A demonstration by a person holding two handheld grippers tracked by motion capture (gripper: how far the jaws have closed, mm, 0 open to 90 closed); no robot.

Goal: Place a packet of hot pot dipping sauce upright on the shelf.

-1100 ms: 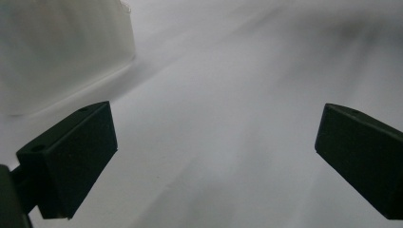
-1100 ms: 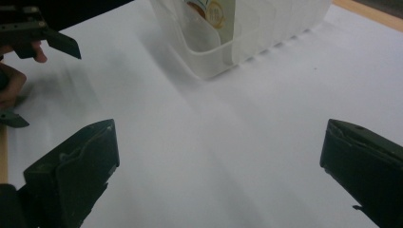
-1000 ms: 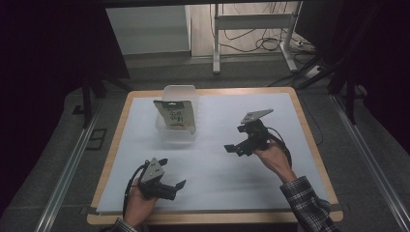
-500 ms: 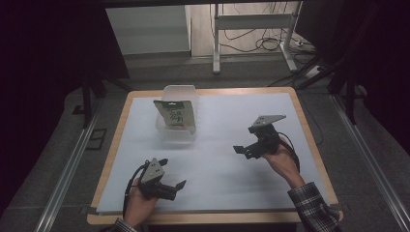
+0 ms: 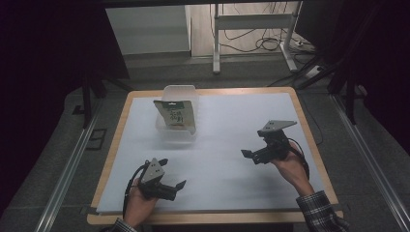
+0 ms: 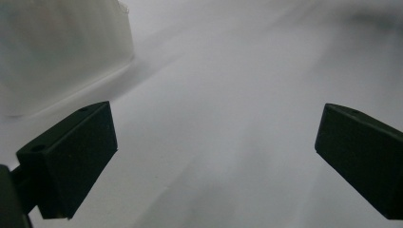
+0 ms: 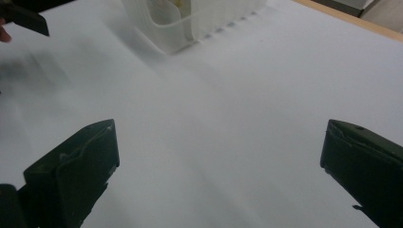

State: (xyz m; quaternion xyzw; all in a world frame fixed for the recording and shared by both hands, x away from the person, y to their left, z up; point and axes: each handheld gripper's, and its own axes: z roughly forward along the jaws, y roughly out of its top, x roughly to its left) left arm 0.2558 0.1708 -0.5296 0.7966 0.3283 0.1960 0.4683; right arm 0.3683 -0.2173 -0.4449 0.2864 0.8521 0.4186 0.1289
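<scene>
A translucent plastic container (image 5: 164, 129) stands at the back left of the white sheet, with a green-and-white pouch (image 5: 175, 114) propped upright in it. My left gripper (image 5: 172, 174) rests near the front edge, held in a hand, open and empty. Its own view has the jaws (image 6: 214, 142) spread wide over bare sheet and the container's wall (image 6: 62, 52) at the upper left. My right gripper (image 5: 250, 157) hovers at the right, open, pointing left. In the right gripper view the gripper (image 7: 218, 161) holds nothing, and the container (image 7: 190, 23) lies ahead.
The wooden table edge (image 5: 309, 135) frames the white sheet (image 5: 227, 121). Beyond the table stand a metal desk leg (image 5: 216, 43) and floor cables (image 5: 270, 41). The left gripper's jaw tip (image 7: 23, 16) appears in the right gripper view's upper left corner.
The right gripper has drawn back from the container, moving right and toward the front of the table. The left gripper has stayed put.
</scene>
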